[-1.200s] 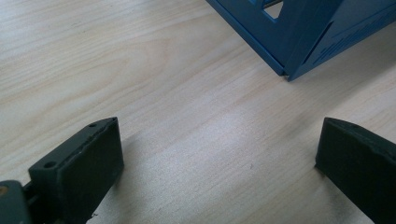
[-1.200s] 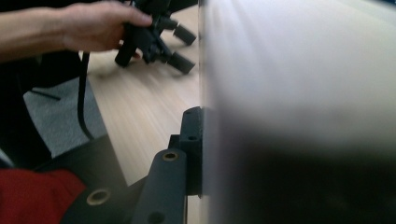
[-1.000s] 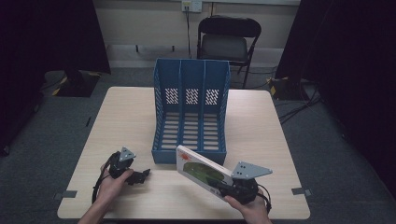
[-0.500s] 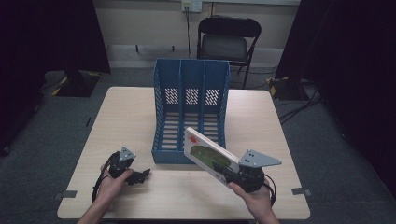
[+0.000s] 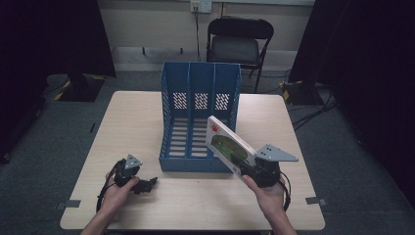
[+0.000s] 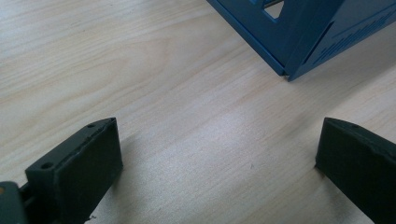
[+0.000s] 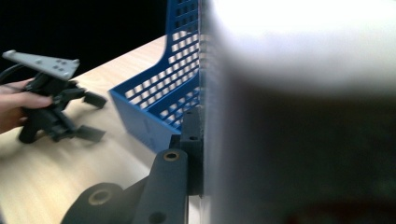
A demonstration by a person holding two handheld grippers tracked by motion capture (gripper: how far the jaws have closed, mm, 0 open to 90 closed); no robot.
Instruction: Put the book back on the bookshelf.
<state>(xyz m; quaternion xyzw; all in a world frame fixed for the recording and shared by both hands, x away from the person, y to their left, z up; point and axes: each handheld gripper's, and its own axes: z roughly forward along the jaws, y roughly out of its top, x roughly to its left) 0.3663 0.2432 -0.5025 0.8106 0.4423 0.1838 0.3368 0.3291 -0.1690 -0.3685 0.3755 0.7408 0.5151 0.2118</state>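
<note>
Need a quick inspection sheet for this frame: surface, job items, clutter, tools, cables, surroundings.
Surface: light wood-grain table, bare apart from the items below.
Job's things: blue plastic three-slot file rack at table centre, slots look empty; flat white book with green cover art, tilted, held off the table at the rack's right front corner.
Clutter: nothing seen.
Tools: left tool resting on the table, jaws wide open, holding nothing; right tool shut on the book's edge.
Cables: black cable loops by each hand; more cables on the floor at right.
Surroundings: black folding chair behind the table, grey carpet, dark curtains.
</note>
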